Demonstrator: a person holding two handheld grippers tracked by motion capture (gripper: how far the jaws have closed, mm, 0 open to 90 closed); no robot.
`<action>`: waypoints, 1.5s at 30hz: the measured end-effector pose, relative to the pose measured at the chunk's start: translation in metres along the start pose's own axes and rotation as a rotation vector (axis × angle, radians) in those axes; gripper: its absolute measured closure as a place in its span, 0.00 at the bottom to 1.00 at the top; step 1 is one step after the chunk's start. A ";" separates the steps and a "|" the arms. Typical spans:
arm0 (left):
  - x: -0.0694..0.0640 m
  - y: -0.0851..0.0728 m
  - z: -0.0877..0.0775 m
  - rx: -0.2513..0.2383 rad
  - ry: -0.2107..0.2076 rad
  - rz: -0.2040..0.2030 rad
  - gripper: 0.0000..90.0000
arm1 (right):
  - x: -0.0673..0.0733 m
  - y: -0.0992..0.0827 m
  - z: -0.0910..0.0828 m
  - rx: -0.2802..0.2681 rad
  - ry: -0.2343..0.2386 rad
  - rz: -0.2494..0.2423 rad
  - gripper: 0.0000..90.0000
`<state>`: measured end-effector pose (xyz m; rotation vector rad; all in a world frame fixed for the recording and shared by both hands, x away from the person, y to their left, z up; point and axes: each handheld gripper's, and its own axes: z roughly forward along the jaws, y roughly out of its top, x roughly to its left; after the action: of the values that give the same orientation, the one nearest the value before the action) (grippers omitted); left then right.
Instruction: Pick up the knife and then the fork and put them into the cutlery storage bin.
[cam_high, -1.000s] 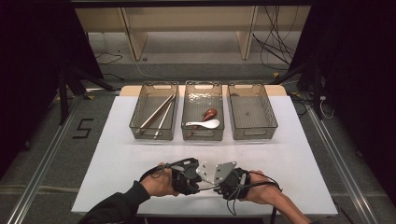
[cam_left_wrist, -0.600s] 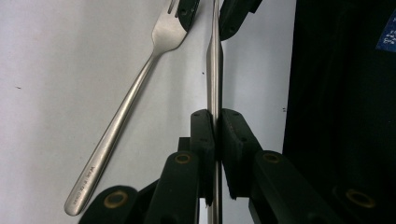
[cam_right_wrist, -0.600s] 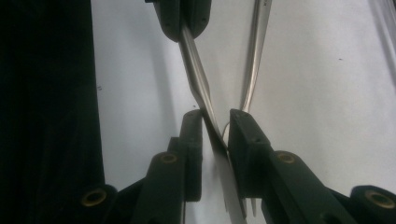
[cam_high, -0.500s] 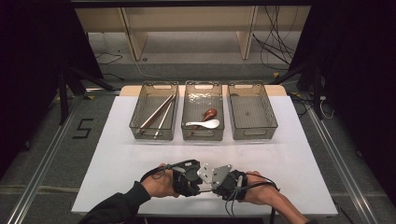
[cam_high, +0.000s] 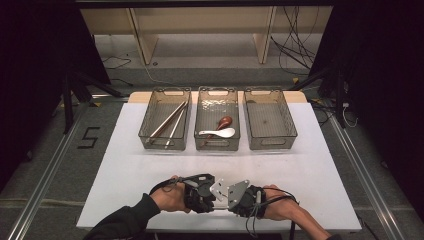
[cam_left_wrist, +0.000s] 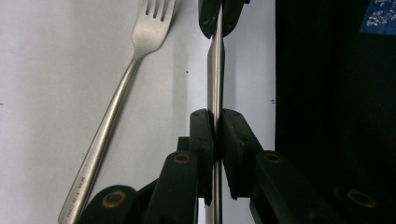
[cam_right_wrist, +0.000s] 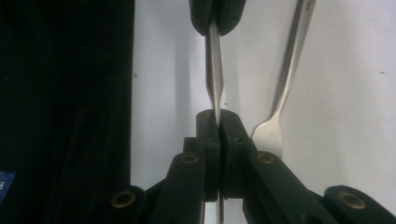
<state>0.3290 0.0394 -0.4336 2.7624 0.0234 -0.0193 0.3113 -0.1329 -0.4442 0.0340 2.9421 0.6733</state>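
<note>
both tools, left (cam_left_wrist: 214, 123) and right (cam_right_wrist: 218, 122), clamp one steel utensil (cam_left_wrist: 215, 70); the fork's (cam_left_wrist: 119, 95) handle stamp is unreadable.

The high view looks down and forward over the tabletop (cam_high: 310, 165); both gripper views face each other closely, sharing one fork (cam_left_wrist: 116, 107).

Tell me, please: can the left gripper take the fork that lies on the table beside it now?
Probably not yet. The left gripper is shut on a thin metal utensil, and the right gripper clamps its other end. The fork lies free close beside it, so the way seems open after a release.
</note>
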 end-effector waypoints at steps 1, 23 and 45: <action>0.000 0.000 0.000 -0.001 0.002 0.000 0.91 | 0.000 0.000 0.000 0.000 0.010 -0.003 0.99; 0.014 -0.021 -0.036 -0.257 0.166 -0.174 0.47 | -0.011 -0.012 -0.016 -0.045 -0.125 0.083 0.99; 0.021 -0.097 -0.056 -0.432 0.274 -0.505 0.25 | -0.082 -0.048 -0.072 -0.193 -0.383 0.477 0.99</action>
<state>0.3487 0.1508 -0.4177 2.2420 0.7076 0.2059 0.3841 -0.2112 -0.3914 0.7719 2.4948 0.8876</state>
